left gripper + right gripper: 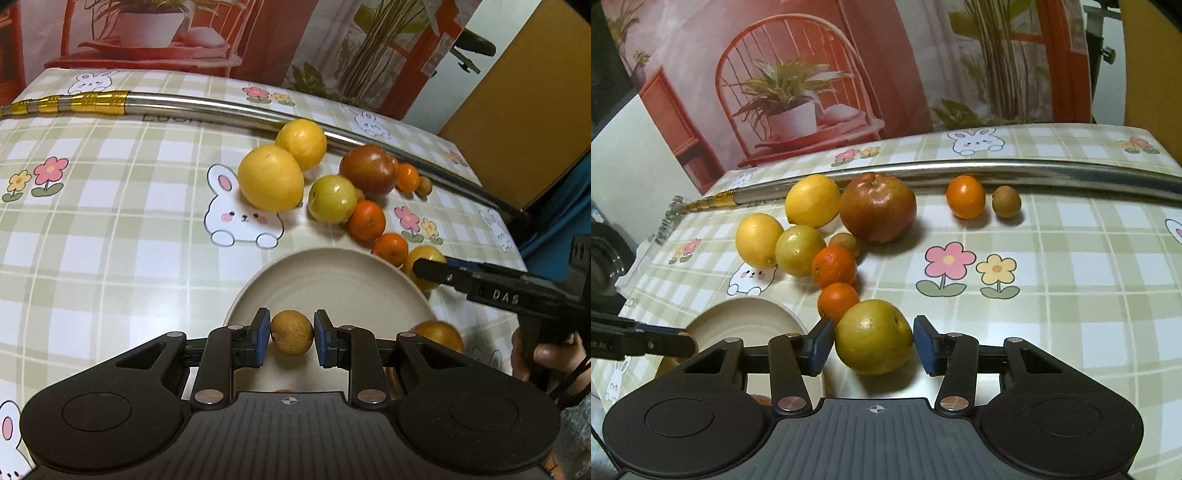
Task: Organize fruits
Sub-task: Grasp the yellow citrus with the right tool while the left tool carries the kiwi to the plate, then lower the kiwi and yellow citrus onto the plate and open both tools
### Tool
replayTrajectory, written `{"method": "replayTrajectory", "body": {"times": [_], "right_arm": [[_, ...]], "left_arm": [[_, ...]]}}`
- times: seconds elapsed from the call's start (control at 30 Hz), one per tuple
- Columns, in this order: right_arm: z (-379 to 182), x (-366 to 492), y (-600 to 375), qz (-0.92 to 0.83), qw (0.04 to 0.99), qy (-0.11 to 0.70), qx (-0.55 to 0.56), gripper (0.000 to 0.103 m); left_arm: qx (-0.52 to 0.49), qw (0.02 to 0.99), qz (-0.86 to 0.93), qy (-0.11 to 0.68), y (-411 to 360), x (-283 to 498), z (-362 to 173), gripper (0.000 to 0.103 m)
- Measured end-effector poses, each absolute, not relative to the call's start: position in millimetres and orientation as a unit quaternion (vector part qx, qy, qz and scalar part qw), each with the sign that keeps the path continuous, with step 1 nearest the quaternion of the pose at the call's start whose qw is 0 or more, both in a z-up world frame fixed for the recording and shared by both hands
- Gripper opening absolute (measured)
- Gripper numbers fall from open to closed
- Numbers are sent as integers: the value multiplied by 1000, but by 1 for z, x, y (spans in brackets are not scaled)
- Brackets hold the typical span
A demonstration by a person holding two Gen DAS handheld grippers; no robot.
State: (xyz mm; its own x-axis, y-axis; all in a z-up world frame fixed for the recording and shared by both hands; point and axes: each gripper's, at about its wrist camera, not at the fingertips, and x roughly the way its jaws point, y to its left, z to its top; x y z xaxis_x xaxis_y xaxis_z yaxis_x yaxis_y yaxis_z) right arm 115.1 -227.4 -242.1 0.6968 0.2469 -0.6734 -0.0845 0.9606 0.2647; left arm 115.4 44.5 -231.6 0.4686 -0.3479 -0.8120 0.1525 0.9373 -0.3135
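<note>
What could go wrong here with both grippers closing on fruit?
The small brown fruit sits between the left gripper pads above the plate; a loose grip could drop it. The right gripper straddles a yellow-green fruit touching a tangerine, which may roll.

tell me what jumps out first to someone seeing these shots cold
The cluster of fruit mid-table: two lemons, a big red apple and small oranges trailing toward a beige plate. The left claw holds a small brown fruit over that plate, while the right claw brackets a yellow-green fruit on the tablecloth. A long steel pole lies behind it all.
</note>
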Motion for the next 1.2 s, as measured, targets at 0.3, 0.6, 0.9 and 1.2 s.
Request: {"method": "replayTrajectory", "body": {"times": [0.3,0.6,0.9,1.2], "right_arm": [[-239,109,-225,80,916,381,98,43],[-220,97,-221,72,924,366,85,43],[-195,93,-193,110,925,361,45,43],[-201,102,-146,146,899,413,-8,43]], "left_arm": [[-80,850,-143,501,43,109,-237,27],[-71,847,-140,507,44,104,-240,27],[-66,848,-134,509,47,101,-242,27],[-71,852,-135,500,50,97,-242,27]]}}
